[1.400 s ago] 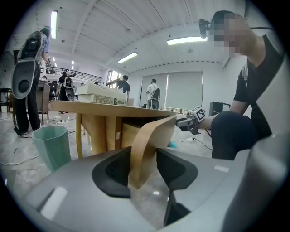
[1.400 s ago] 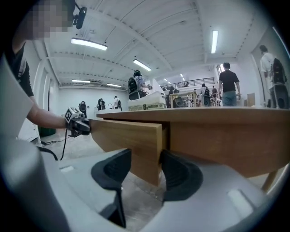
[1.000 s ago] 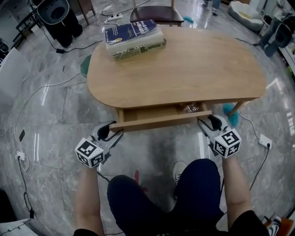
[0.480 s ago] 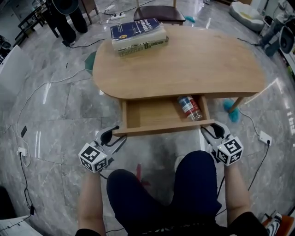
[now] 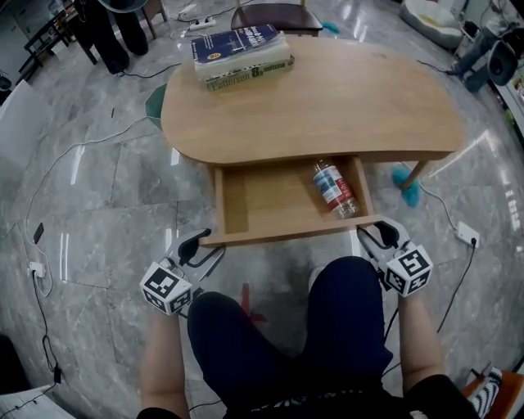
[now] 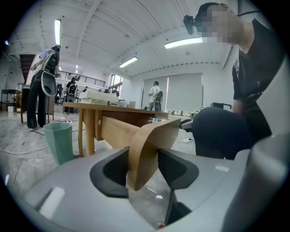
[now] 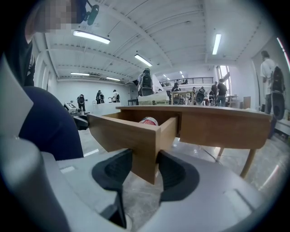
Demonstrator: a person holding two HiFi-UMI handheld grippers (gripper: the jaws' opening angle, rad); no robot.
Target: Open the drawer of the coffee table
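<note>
Gripping the drawer front (image 5: 286, 232) at both ends, the two grippers sit low in the head view, just ahead of the person's knees (image 5: 278, 327). Left gripper (image 5: 199, 245): jaws closed on the left end of the drawer front. In the left gripper view the wooden edge stands between the dark pads, with the pads against it on both sides. Right gripper (image 5: 378, 237): jaws closed on the right end. In the right gripper view the pads clamp the corner where the front board meets the drawer's side wall. Marker cubes of both grippers face up toward the head camera.

Drawer (image 5: 270, 200) stands pulled well out from under the coffee table (image 5: 327, 106), on the near long side, its wooden floor mostly bare. A plastic bottle (image 5: 334, 189) with a red and white label lies on its side in the right part of the drawer, near the right wall.

On the table top, far left corner: a stack of two thick books (image 5: 241, 56), the blue one on top. Rest of the top is plain light wood.

Floor is grey marble-look tile with cables (image 5: 49, 188) running across the left side. A teal bin (image 5: 154, 102) stands beside the table's left end, partly hidden by the top. A teal object (image 5: 407, 191) lies by the right table leg. A dark chair seat (image 5: 274, 16) shows beyond the far edge.
</note>
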